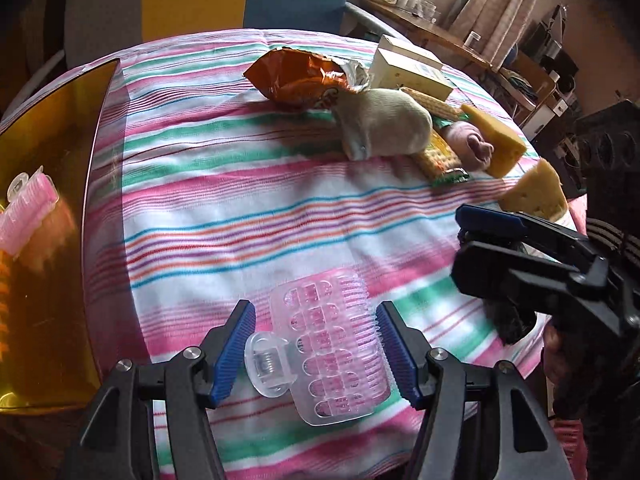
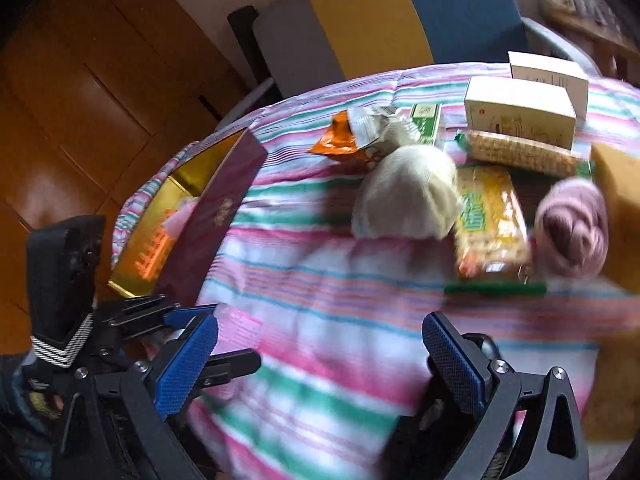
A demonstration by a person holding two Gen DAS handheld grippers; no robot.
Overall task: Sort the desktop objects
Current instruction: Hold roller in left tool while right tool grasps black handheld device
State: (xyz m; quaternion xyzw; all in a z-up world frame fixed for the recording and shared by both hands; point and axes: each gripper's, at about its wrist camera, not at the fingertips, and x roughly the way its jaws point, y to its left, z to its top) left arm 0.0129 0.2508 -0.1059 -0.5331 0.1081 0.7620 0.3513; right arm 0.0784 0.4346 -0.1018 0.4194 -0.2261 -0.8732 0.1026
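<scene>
A pink hair roller with a clear clip [image 1: 328,352] sits between the blue pads of my left gripper [image 1: 316,352], which is shut on it just above the striped tablecloth [image 1: 248,208]. To the left stands a gold-lined box [image 1: 52,280] holding another pink roller [image 1: 28,208]. My right gripper [image 2: 320,360] is open wide with nothing between its fingers; the left wrist view shows it at the right edge [image 1: 460,244]. In the blurred right wrist view, the left gripper [image 2: 224,338] is at the lower left, next to the box's maroon wall [image 2: 216,216].
At the far side of the table lie an orange snack bag [image 1: 296,76], a beige rolled sock [image 1: 384,128], a pink rolled sock [image 1: 468,144], two yellow cheese-like wedges [image 1: 500,140], cracker packs [image 1: 436,156] and white boxes [image 1: 408,64]. Chairs stand behind the table.
</scene>
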